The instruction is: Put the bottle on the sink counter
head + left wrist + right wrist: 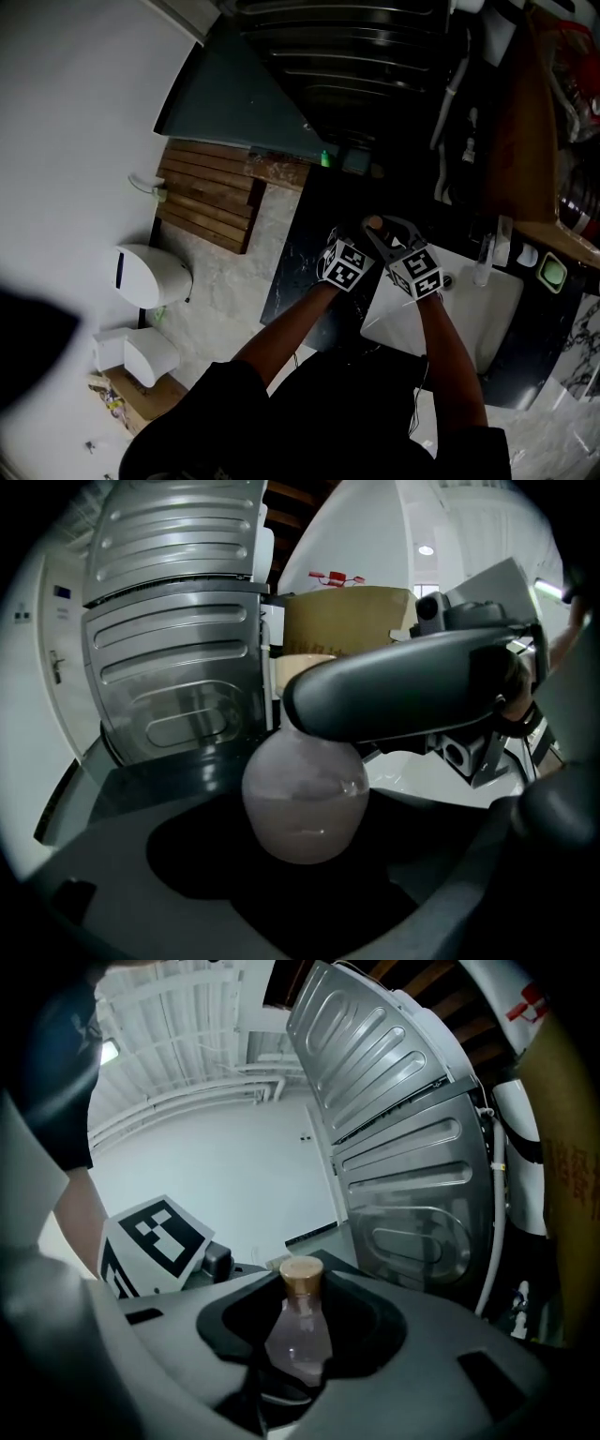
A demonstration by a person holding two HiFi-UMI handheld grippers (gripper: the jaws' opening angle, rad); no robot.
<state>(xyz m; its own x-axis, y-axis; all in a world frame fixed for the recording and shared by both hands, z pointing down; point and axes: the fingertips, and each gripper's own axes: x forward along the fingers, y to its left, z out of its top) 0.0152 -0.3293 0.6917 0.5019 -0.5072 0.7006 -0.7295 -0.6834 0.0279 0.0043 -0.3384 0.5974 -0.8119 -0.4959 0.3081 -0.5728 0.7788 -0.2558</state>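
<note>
The right tool (302, 1326) pinches the little bottle (305, 803) near its thin top so it cannot drop. The left tool (309, 864) is wide around its round belly, not pressing. The bottle is over the dark table (300, 272), beside the sink (492, 323).

Bottle (300, 1340) was translucent pale pink, cork (302, 1274) tan. Marker cubes (345, 265) were black-and-white squares. Sink (497, 309) was white, counter (300, 244) black with pale veining, slatted mat (206, 202) brown.
</note>
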